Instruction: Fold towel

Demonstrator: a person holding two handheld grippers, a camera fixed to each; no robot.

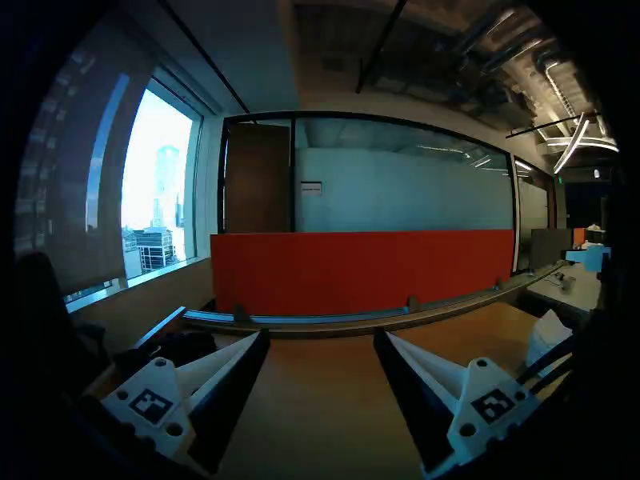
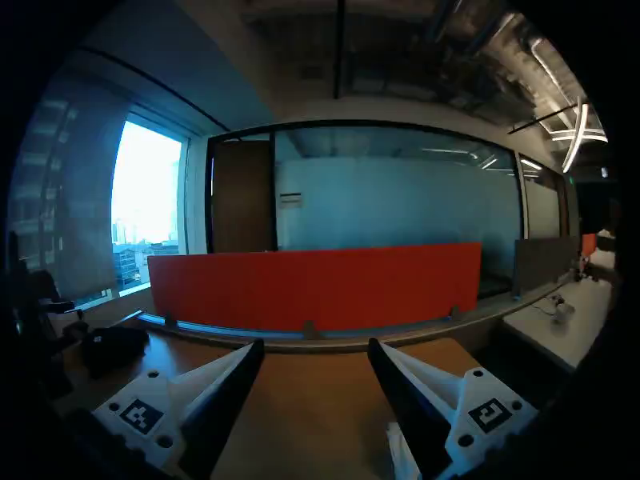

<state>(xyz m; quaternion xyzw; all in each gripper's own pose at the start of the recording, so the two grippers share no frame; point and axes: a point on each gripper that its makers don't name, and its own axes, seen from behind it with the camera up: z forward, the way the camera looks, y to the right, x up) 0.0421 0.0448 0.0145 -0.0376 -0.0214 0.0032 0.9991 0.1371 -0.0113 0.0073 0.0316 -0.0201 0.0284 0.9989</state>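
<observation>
My left gripper [image 1: 322,340] is open over a bare wooden desk [image 1: 320,408], with nothing between its fingers. A white, crumpled-looking thing [image 1: 550,332], maybe the towel, shows at the right edge of the left gripper view; I cannot tell for sure what it is. My right gripper [image 2: 316,346] is open too, over the same wooden desk [image 2: 312,416]. A small white piece, possibly cloth [image 2: 400,452], pokes up at the bottom beside the right finger [image 2: 416,392]. Neither gripper holds anything.
A red divider panel [image 1: 360,272] [image 2: 320,284] runs along the desk's far edge, with a glass wall behind it. A dark bag [image 1: 172,348] [image 2: 112,348] lies at the far left by the window. A white desk [image 2: 560,320] with small items stands to the right.
</observation>
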